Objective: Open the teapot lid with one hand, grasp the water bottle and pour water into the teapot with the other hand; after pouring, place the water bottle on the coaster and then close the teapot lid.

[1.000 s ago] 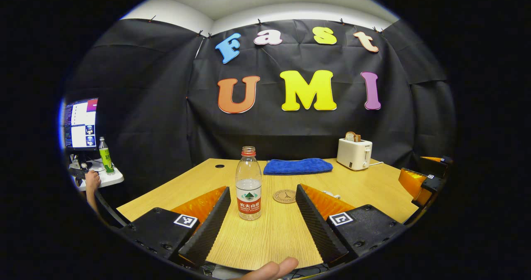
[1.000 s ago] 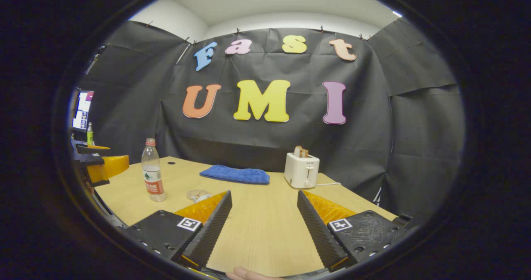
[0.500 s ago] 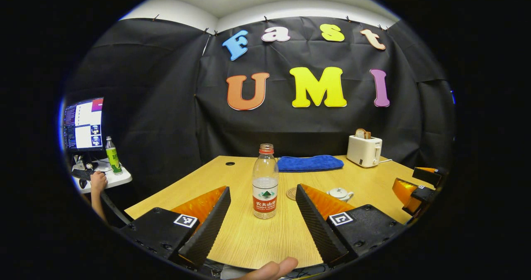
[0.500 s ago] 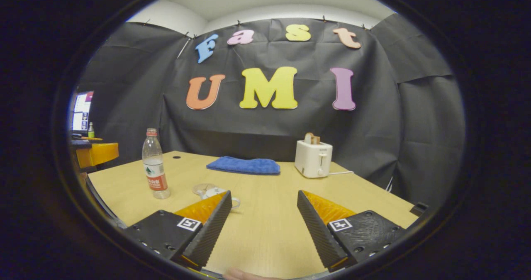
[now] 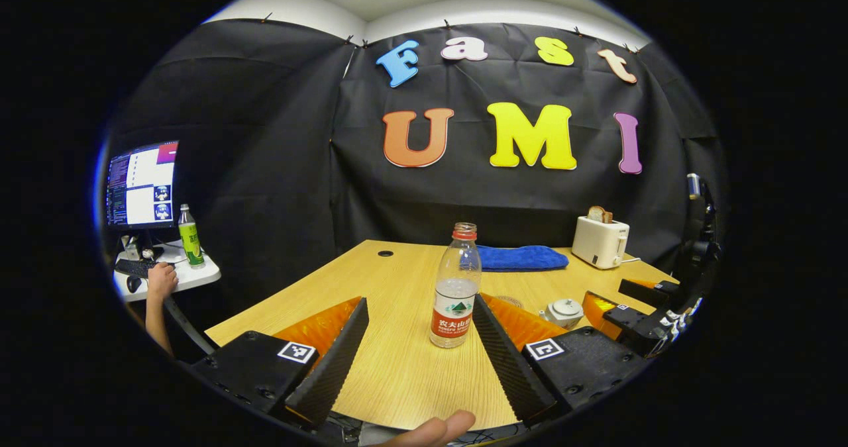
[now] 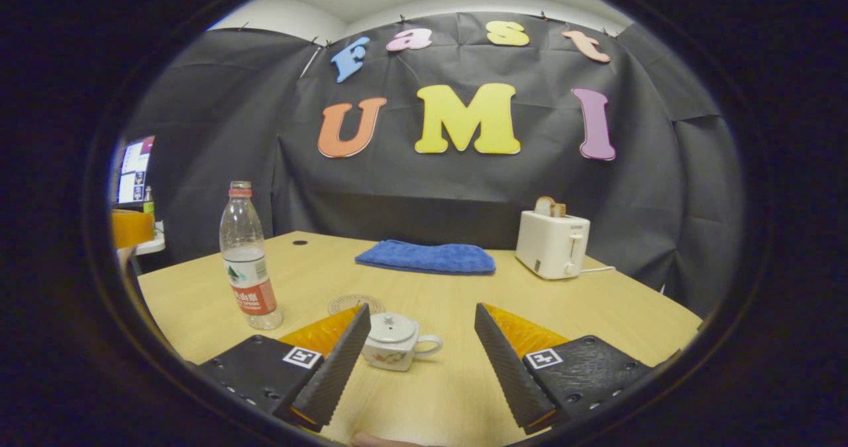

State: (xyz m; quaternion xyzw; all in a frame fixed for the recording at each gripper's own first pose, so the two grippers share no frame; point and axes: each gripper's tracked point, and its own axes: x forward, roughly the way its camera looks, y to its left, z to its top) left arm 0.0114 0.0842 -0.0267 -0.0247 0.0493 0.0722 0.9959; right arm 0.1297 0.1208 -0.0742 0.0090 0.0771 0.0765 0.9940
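A clear water bottle [image 5: 454, 288] with a red cap and red label stands upright on the wooden table [image 5: 397, 374]. It is just ahead of my open left gripper [image 5: 419, 301], close to its right finger. Behind it lie a round coaster [image 5: 510, 299] and a small white teapot [image 5: 563, 312] with its lid on. In the right gripper view the teapot [image 6: 394, 342] sits right before my open right gripper [image 6: 421, 309], near the left fingertip, with its lid [image 6: 391, 328] in place. The coaster [image 6: 356, 303] lies behind it and the bottle [image 6: 246, 261] stands to the left. The right gripper [image 5: 636, 314] hovers beside the teapot.
A folded blue towel [image 6: 427, 258] and a white toaster [image 6: 551, 243] holding toast stand at the table's [image 6: 596, 301] far side. Off the table's left, a side stand carries a monitor [image 5: 140, 185] and a green bottle [image 5: 191, 236], with a person's hand [image 5: 161, 280] there.
The right gripper has moved left and down toward the teapot, which now lies between its fingers. The left gripper has turned left, so the bottle has slid toward its right finger.
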